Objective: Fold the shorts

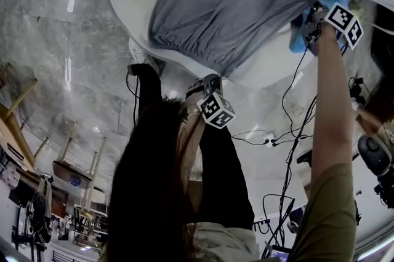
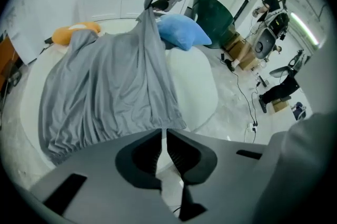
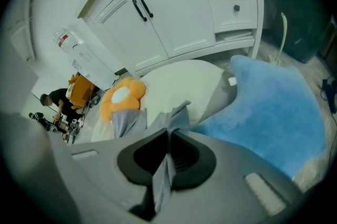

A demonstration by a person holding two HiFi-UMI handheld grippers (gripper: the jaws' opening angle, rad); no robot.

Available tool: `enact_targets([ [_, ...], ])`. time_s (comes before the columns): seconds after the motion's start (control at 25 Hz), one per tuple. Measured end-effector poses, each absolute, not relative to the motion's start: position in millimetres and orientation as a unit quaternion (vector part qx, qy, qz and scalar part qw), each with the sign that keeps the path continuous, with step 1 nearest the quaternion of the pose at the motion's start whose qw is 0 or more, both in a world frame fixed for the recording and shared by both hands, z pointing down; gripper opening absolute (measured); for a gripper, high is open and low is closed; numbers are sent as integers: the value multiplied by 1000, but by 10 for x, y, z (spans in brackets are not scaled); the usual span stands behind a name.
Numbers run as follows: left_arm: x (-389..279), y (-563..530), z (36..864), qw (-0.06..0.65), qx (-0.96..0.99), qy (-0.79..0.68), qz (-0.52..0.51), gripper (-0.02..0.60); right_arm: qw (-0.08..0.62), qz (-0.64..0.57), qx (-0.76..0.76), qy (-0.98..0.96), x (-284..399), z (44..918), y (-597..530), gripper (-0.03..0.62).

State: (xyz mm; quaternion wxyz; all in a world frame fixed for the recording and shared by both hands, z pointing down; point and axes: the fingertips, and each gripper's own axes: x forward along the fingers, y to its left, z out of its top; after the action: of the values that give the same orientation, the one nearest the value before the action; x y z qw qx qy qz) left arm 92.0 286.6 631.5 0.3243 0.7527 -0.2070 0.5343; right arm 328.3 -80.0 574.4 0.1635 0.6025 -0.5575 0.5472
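No word, number or brand can be read anywhere. The left cube (image 1: 217, 111), on the left hand-held gripper (image 2: 164, 131), and the right cube (image 1: 345, 22), on the right hand-held gripper (image 3: 169, 131), carry only black-and-white square patterns — no letters. In the right gripper view a label (image 3: 64, 39) with a red patch sits on a white panel (image 3: 89, 68) at the left, its print too small to make out — and a small white tag (image 3: 232, 81) at the edge of the grey shorts (image 3: 126, 120) shows nothing legible.
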Motion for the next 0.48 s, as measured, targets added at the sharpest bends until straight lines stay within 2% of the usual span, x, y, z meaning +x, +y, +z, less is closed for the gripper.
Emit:
enact_targets([
  [0.04, 1024, 2887, 6366, 324, 755, -196, 535, 42, 164, 546, 604, -557, 3298, 5773, -802, 11],
  [0.12, 1199, 2935, 6495, 336, 756, -175, 534, 309, 157, 543, 608, -557, 3303, 5824, -841, 11],
  [0.16, 1247, 2948, 6554, 342, 754, -170, 534, 330, 152, 542, 610, -558, 3290, 5853, -859, 11],
  [0.4, 1345, 2998, 6828, 330, 728, -206, 564, 328, 151, 540, 600, -571, 3349, 5943, -850, 11],
  [0.44, 1326, 2997, 6865, 323, 723, -211, 573, 319, 155, 538, 596, -575, 3372, 5941, -847, 11],
  [0.48, 1298, 2987, 6892, 315, 718, -217, 581, 284, 160, 537, 593, -578, 3391, 5939, -842, 11],
])
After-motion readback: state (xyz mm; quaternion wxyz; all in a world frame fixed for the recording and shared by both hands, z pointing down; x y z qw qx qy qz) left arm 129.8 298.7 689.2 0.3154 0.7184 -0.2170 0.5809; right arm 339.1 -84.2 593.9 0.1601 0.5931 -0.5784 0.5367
